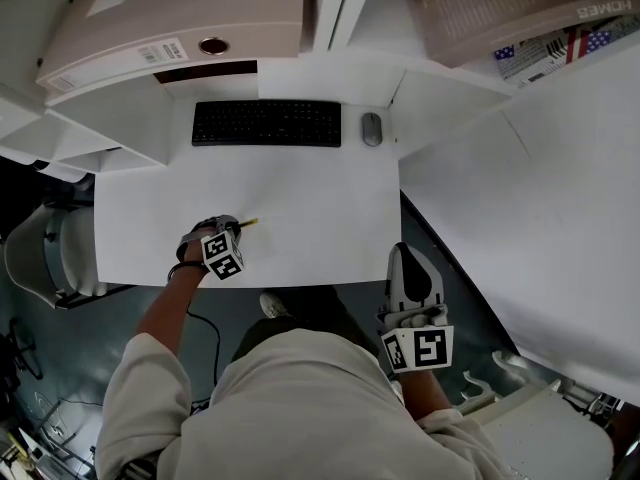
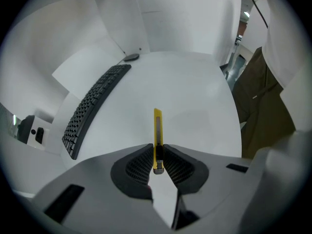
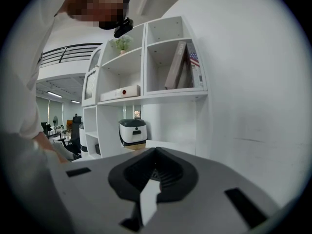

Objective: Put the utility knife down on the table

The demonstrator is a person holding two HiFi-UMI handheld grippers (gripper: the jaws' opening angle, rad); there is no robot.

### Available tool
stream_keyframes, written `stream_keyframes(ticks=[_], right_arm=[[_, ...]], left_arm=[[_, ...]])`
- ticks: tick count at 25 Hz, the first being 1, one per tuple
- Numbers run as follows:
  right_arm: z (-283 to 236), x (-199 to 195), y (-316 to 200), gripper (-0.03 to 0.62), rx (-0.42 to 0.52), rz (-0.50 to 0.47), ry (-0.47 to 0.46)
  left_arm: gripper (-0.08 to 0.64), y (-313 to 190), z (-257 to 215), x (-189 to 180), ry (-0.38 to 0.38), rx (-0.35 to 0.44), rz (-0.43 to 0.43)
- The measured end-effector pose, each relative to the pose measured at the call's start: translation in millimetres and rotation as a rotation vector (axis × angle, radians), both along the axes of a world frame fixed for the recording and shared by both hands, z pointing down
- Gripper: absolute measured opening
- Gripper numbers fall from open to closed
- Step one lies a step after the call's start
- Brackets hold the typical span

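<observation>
Over the front left part of the white bench (image 1: 310, 203), the left tool (image 1: 228, 236) points steeply down, its marker cube turned up toward the head view. In the left gripper view, the left tool (image 2: 158, 154) is clamped narrowly on the yellow utility knife (image 2: 157, 128): both ribbed pads press on the sides of its rear end, and the rest of the body sticks out straight ahead between the jaws toward the bench (image 2: 200, 96). From the head view only the knife's yellow front end (image 1: 247, 223) shows past the tool, slanting toward the middle of the bench; whether it touches the surface cannot be told. A black keyboard (image 1: 266, 123) lies along the far edge of the bench with a grey mouse (image 1: 372, 128) just beside its right end, both well apart from the knife; the left gripper view shows the same keyboard (image 2: 92, 108) and mouse (image 2: 130, 57) off to its left. The right tool (image 1: 408, 260) is held off the bench's front right corner. In the right gripper view, the right tool (image 3: 156, 152) has its jaws together with nothing between them, facing white shelving (image 3: 146, 94) that carries some books (image 3: 185, 65).
</observation>
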State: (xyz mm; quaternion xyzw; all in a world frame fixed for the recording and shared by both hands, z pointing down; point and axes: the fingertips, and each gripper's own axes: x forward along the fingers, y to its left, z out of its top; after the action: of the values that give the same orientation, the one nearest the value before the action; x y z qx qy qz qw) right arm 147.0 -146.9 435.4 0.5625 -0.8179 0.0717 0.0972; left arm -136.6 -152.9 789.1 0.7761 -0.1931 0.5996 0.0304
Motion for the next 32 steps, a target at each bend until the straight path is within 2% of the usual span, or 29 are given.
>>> stream_keyframes(ticks=[19,32], right_arm=[[13.9,34.2,-8.3,0.003,-0.031,0.057,0.003],[18.5,35.3,-21.6,0.003,-0.040,0.049,-0.007]], left_arm=[[0.063,3.6,30.6,29.3,-0.089,-0.130,0.250],[0.066,3.1,33.4,30.5,-0.125,-0.273,0.273]])
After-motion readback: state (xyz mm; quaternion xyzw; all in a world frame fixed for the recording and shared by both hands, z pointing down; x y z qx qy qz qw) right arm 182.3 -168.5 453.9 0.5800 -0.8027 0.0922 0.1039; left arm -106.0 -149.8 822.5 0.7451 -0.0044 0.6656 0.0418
